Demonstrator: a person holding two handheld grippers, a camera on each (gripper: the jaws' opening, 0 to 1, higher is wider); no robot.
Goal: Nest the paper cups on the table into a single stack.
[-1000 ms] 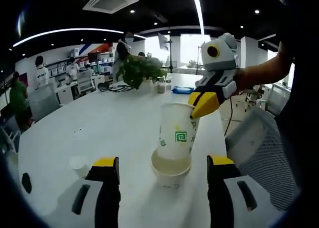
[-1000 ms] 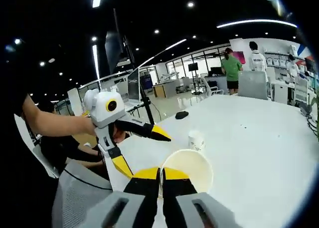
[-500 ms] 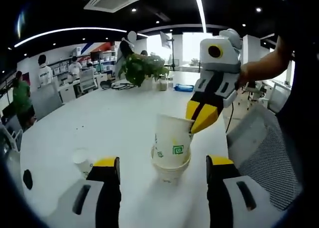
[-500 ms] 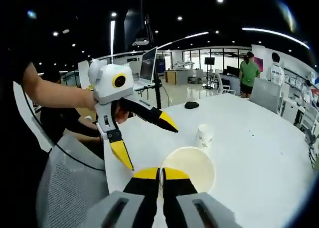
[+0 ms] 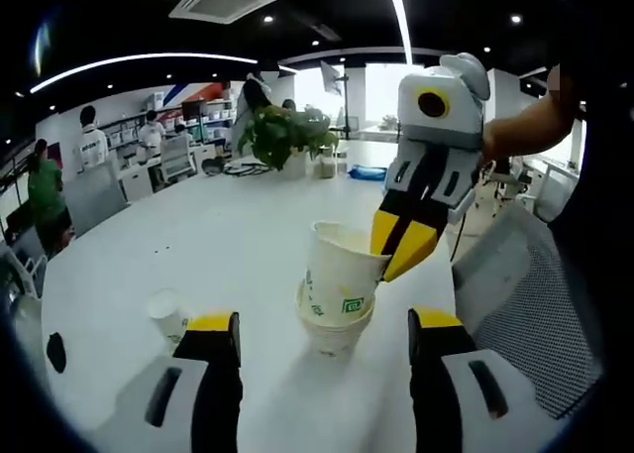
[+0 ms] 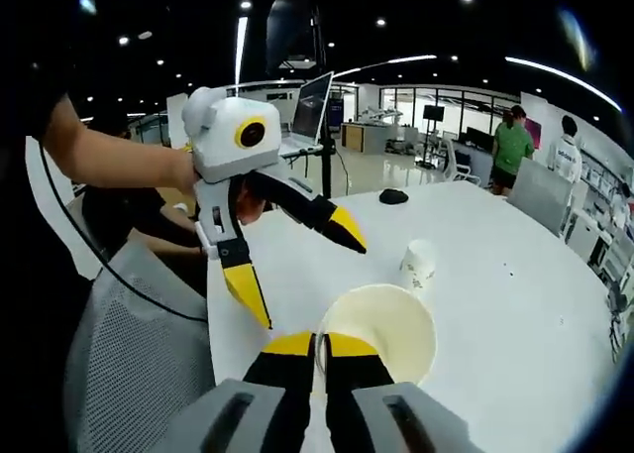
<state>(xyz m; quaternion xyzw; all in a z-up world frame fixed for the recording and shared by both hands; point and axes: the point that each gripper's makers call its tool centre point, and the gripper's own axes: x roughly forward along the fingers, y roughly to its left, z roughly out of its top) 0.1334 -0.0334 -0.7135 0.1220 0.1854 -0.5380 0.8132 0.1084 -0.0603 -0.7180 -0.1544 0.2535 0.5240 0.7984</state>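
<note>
My right gripper (image 5: pixel 399 243) comes in from the right and pinches the rim of a white paper cup with a green logo (image 5: pixel 335 275). That cup leans slightly and sits partway inside a second paper cup (image 5: pixel 331 332) standing on the white table (image 5: pixel 228 235). My left gripper (image 5: pixel 323 321) is open, one jaw on each side of this pair, touching neither. A third, smaller cup (image 5: pixel 166 314) stands to the left. In the right gripper view, my right gripper (image 6: pixel 317 342) is shut on the held cup (image 6: pixel 386 324), the left gripper (image 6: pixel 300 273) hangs open beside it, and the small cup (image 6: pixel 418 265) stands beyond.
A potted plant (image 5: pixel 285 136) and small items sit at the table's far end. A mesh chair (image 5: pixel 525 294) stands by the table's right edge. A black mouse (image 6: pixel 393 196) lies on the table and a laptop on a stand (image 6: pixel 312 108) rises behind. People stand far off.
The right gripper has lowered its cup deeper into the cup on the table. The left gripper stays open around them.
</note>
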